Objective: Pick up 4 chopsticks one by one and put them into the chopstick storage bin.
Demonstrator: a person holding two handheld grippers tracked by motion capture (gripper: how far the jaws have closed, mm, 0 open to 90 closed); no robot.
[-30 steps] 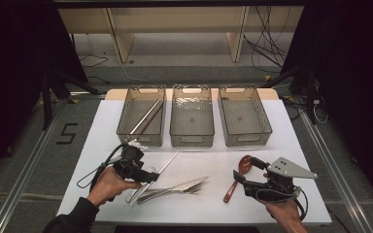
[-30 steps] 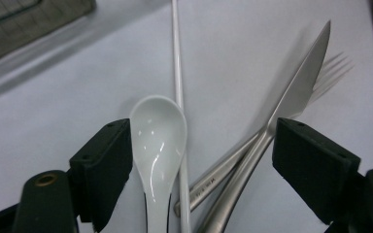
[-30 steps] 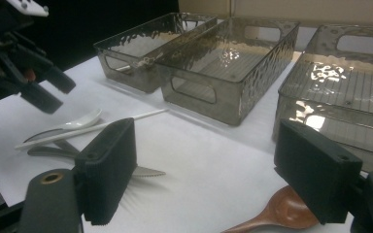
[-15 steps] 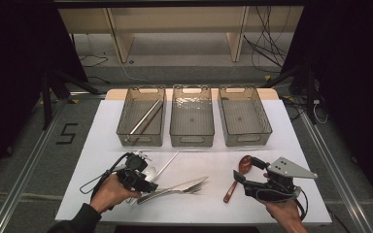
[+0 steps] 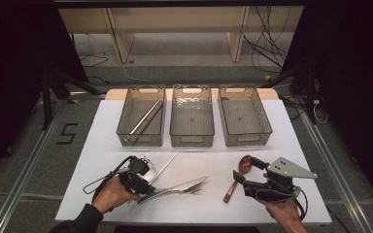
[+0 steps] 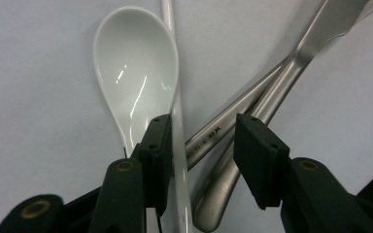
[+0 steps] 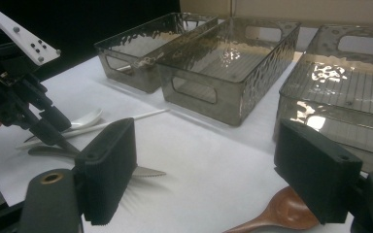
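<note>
Your left gripper (image 6: 201,160), jaws apart, straddles the steel handles (image 6: 233,126); shift toward nine o'clock, away from the spoon (image 6: 136,68), before clenching.

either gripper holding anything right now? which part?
Nothing held. Left gripper is open, jaws straddling the metal handles beside the white spoon. Right gripper is open above the wooden spoon.

A dim room with grey floor (image 5: 39,145), wooden shelving (image 5: 175,24) behind, and loose cables (image 5: 267,43) trailing.
</note>
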